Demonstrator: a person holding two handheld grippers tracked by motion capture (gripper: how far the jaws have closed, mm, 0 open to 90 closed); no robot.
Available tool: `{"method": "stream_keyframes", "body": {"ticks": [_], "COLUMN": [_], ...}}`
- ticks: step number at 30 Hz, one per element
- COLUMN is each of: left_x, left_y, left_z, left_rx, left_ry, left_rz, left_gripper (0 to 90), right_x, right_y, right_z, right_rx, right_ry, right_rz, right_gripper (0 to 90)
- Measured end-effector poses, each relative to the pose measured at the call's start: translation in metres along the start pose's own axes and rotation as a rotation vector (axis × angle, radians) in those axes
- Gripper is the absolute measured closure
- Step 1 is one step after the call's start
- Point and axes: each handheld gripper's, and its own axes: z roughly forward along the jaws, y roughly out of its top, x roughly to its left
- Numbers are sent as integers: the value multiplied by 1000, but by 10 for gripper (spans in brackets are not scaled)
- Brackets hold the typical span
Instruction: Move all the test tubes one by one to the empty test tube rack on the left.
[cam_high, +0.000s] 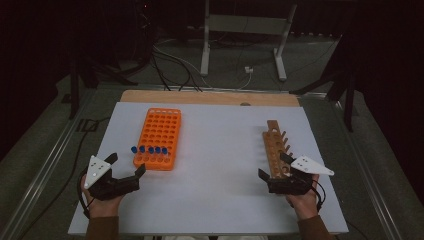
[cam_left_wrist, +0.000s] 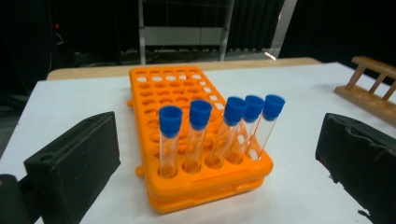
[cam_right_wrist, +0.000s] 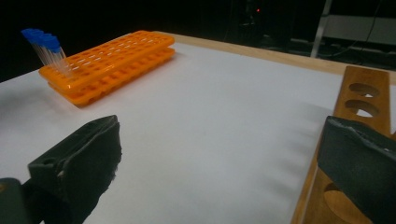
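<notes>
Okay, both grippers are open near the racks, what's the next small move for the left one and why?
Probably ease the left gripper forward to straddle the nearest blue-capped tube. Its jaws stand wide open with nothing between them, and five capped tubes stand in the front row of the orange rack just ahead, while the wooden rack by the right gripper looks empty.

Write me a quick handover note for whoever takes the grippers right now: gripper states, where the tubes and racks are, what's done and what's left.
Left gripper: open, empty, just short of the orange rack.
Right gripper: open, empty, at the near end of the wooden rack.
Tubes: five blue-capped ones stand upright in the orange rack's nearest row.
Done: those five look seated; nothing is held.
Left: the wooden rack's visible holes are empty, so the tubes probably go there next, one at a time.
</notes>
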Motion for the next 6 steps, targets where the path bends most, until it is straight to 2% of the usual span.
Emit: {"method": "stream_keyframes", "body": {"ticks": [6], "left_x": [3], "left_y": [-1], "left_z": [-3], "left_rx": [-15], "left_ry": [19], "left_rz": [-10], "left_gripper": [7], "right_x": [0], "right_y": [-2], "right_z": [0], "right_rx": [-10], "right_ry": [-9], "right_rz": [4], "right_gripper": [0]}}
